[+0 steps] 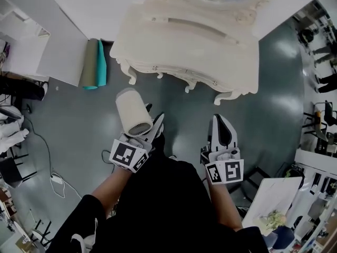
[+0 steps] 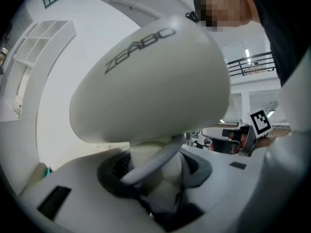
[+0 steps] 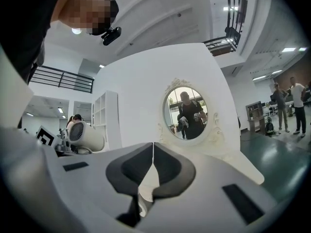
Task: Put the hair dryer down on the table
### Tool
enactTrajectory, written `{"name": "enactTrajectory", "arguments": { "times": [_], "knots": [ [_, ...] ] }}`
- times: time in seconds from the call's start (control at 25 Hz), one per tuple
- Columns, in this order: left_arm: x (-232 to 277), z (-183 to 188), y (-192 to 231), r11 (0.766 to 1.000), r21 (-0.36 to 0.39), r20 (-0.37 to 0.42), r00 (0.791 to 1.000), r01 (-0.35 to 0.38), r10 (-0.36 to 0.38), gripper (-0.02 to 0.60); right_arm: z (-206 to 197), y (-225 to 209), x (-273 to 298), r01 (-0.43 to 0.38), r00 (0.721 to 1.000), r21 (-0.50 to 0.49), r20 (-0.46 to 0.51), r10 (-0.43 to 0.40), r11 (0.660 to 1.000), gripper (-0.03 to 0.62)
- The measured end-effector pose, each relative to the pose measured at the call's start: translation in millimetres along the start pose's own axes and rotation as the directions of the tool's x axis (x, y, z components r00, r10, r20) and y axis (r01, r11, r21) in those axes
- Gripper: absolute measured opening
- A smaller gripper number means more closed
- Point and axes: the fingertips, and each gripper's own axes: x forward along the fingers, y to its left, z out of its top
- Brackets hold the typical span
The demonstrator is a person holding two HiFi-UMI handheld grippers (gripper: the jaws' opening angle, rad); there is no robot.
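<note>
Our left gripper (image 2: 155, 165) is clamped on the handle of the hair dryer (image 2: 150, 81), its jaws pinching the stem just below the pale, rounded body, which fills most of the left gripper view. From the head view, the left gripper (image 1: 154, 128) holds the hair dryer (image 1: 134, 113) out in front of us, its vented end turned back toward us. Our right gripper (image 3: 153, 155) carries nothing: its jaws are pressed together with only a thin seam between them. It points ahead beside the left one, the two well apart.

As for the task, we judge it not yet done. The dryer is up in the air over the floor (image 1: 79, 120), short of the bench (image 1: 158, 46), and touching nothing but the gripper. What is left is to bring it over the bench top, lower it until it rests there, and let go.

The bench is a cream, carved dressing table on curled legs, with an oval mirror (image 3: 187, 111) in a matching frame; its top looks bare where we can see it. It stands against a white panel. The floor is dark, grey-green and glossy. Two rolled mats (image 1: 93, 65) lean by the panel to the left, and a cable (image 1: 52, 179) trails across the floor on that side.
</note>
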Motion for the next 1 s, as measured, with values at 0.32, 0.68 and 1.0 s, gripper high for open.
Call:
{"name": "enactTrajectory", "arguments": {
  "times": [0.32,0.68,1.0],
  "knots": [
    [42.5,12.3,48.8,0.998,-0.011,-0.015,0.998,0.063,-0.063,0.192,-7.4,13.9,75.2,-0.019,0.999,-0.001,-0.04,0.019,1.0,0.02],
    [77.8,30.3,85.0,0.994,0.03,-0.014,0.994,0.106,-0.105,0.192,-13.8,2.2,121.0,0.023,0.997,-0.012,-0.079,-0.024,1.0,0.02],
    [82.1,39.2,87.1,0.985,0.065,0.017,0.987,0.161,-0.162,0.192,-23.0,1.8,141.2,-0.004,0.994,-0.01,-0.106,0.003,1.0,0.02]
  ]
}}
